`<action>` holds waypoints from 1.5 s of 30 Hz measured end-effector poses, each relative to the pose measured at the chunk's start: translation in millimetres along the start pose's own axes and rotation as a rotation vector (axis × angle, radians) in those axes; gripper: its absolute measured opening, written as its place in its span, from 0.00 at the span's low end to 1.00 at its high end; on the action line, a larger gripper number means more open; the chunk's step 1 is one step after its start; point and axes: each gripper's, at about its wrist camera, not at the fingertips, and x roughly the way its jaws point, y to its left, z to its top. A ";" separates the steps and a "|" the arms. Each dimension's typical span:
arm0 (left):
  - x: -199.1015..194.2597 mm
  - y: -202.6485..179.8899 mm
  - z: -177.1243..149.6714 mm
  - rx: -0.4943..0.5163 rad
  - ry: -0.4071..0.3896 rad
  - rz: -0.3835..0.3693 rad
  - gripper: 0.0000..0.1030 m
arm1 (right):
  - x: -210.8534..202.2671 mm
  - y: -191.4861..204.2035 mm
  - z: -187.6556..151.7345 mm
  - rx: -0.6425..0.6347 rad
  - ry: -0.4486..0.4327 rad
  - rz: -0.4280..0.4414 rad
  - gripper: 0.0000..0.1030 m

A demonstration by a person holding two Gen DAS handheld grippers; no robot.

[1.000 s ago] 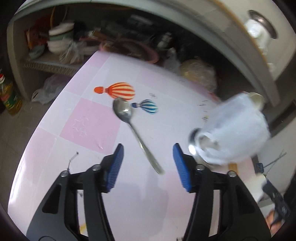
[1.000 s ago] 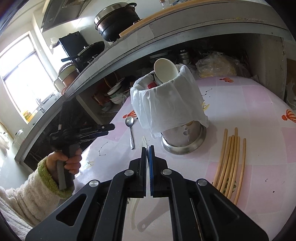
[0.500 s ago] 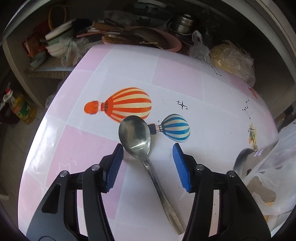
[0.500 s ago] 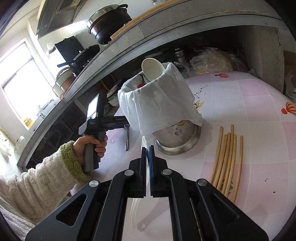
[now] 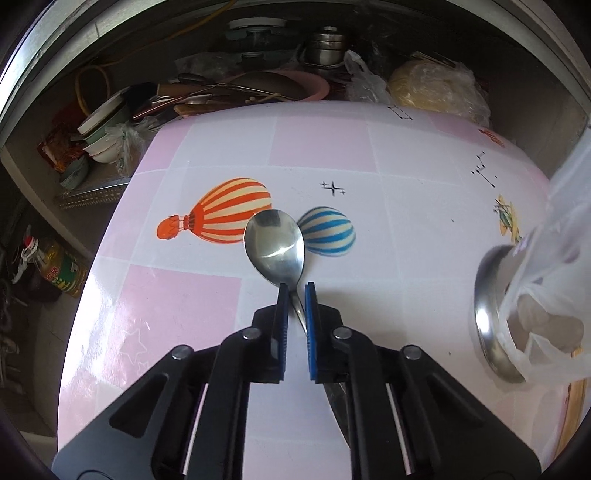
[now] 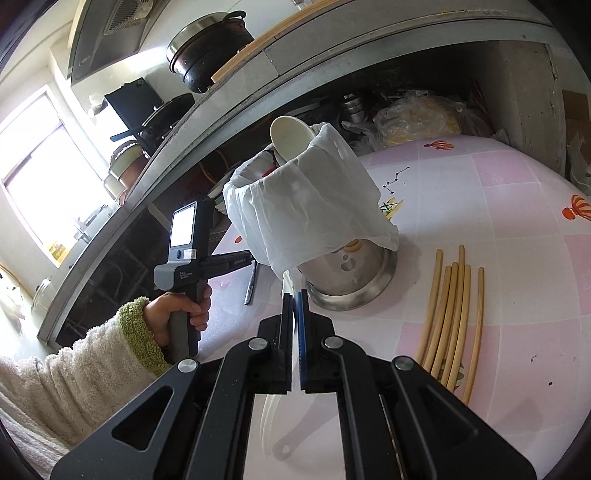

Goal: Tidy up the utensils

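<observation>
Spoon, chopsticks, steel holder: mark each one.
spoon (image 5: pixel 274 246): left wrist view, on its bowl.
chopsticks (image 6: pixel 448 317): right wrist view, mid-bundle.
steel holder (image 6: pixel 354 275): right wrist view, bare metal wall below the bag.

This is a lived-in home kitchen. A range hood (image 6: pixel 110 33) hangs at the far left above a long grey counter (image 6: pixel 332 51), where a lidded black pot (image 6: pixel 207 51) and a dark wok (image 6: pixel 162 114) stand. A bright window (image 6: pixel 40 173) lights the left side. Under the counter an open shelf is crowded with stacked bowls (image 5: pixel 99 144), a pink basin (image 5: pixel 310 86), steel containers (image 5: pixel 327 48) and plastic bags (image 5: pixel 436 86). A bottle of cooking oil (image 5: pixel 61 267) stands on the floor to the left. In the near foreground a table carries a pink-and-white checked cloth (image 5: pixel 314 147) printed with hot-air balloons.
</observation>
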 end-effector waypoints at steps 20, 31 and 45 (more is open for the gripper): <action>-61.5 -12.5 -74.9 0.071 0.098 -0.192 0.37 | -9.3 6.7 -7.1 -0.007 -0.005 0.014 0.03; -36.8 -34.2 -50.9 0.125 0.102 -0.094 0.48 | -15.2 4.0 -7.0 0.000 -0.016 0.014 0.03; -36.2 -35.2 -50.0 0.115 0.091 -0.087 0.44 | -15.4 1.7 -7.1 0.011 -0.020 0.023 0.03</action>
